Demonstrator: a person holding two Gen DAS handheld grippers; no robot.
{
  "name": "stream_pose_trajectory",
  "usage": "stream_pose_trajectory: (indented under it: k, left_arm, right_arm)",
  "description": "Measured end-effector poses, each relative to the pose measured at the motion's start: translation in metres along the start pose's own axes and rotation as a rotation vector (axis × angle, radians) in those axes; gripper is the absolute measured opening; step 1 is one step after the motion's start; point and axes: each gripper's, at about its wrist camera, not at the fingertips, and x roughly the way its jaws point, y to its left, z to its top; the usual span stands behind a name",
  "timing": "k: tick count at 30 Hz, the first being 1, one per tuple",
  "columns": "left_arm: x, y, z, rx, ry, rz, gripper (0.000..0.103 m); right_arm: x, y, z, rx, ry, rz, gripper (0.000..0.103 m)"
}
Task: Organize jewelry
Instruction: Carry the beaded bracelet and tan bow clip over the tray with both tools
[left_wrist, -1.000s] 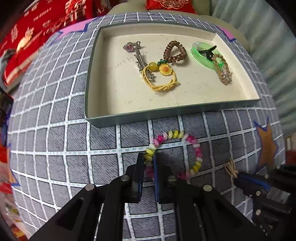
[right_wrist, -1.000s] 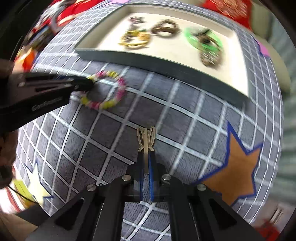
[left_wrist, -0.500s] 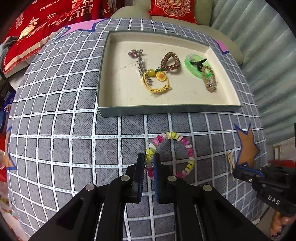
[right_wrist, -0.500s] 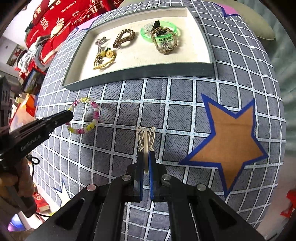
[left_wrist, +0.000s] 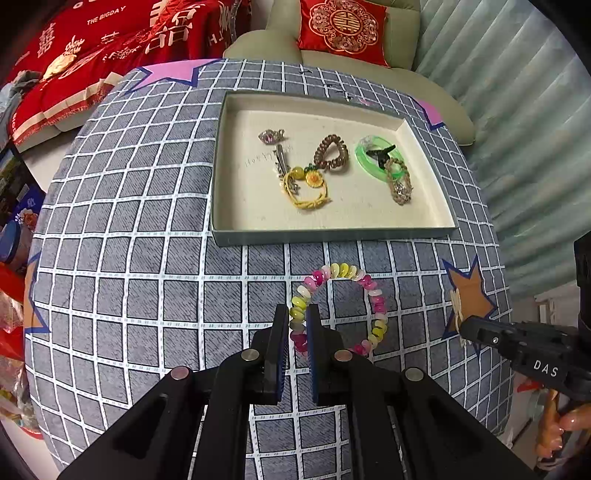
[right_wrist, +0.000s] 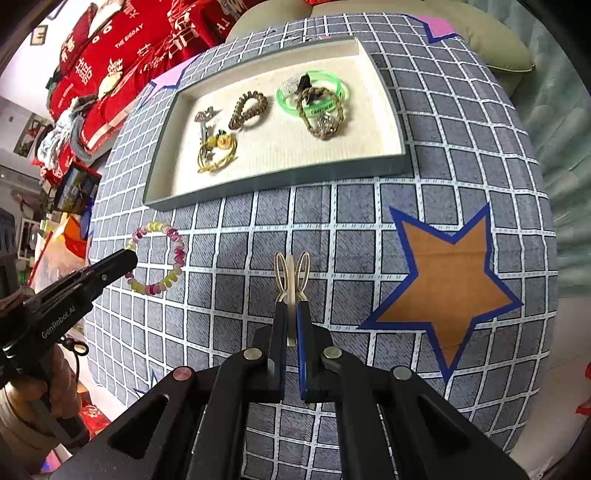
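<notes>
left gripper (left_wrist: 297, 317): pinching the beaded bracelet (left_wrist: 340, 306) by one side of its loop; the rest hangs free over the checked cloth (left_wrist: 147, 295), short of the tray.
right gripper (right_wrist: 290, 314): pressed together on a thin cream hair clip (right_wrist: 291, 273) with two loop ears sticking out past the tips.
risk, bracelet: narrow hold on round glossy beads; a swing or a snag on the tray wall could roll it out.
risk, clip: flat, slick, held by its tail; may pivot or slip.
tray (left_wrist: 332, 232): shallow rectangle, grey rim, cream woven-look liner.
tray contents: green translucent bangle (left_wrist: 373, 155), brown spiral hair tie (left_wrist: 330, 153), yellow sunflower cord bracelet (left_wrist: 306, 188), all bunched mid-tray; dropping onto them risks tangles.
</notes>
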Motion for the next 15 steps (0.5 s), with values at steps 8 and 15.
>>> stream_pose_trajectory:
  k: [8, 15]
  left_arm:
    - [-0.013, 0.002, 0.009, -0.002, -0.028, 0.0, 0.019]
    - [-0.02, -0.001, 0.017, 0.0, -0.045, -0.005, 0.019]
  right_arm:
    - [-0.01, 0.005, 0.01, 0.009, -0.023, 0.004, 0.005]
    - [-0.018, 0.009, 0.02, 0.005, -0.045, 0.01, 0.005]
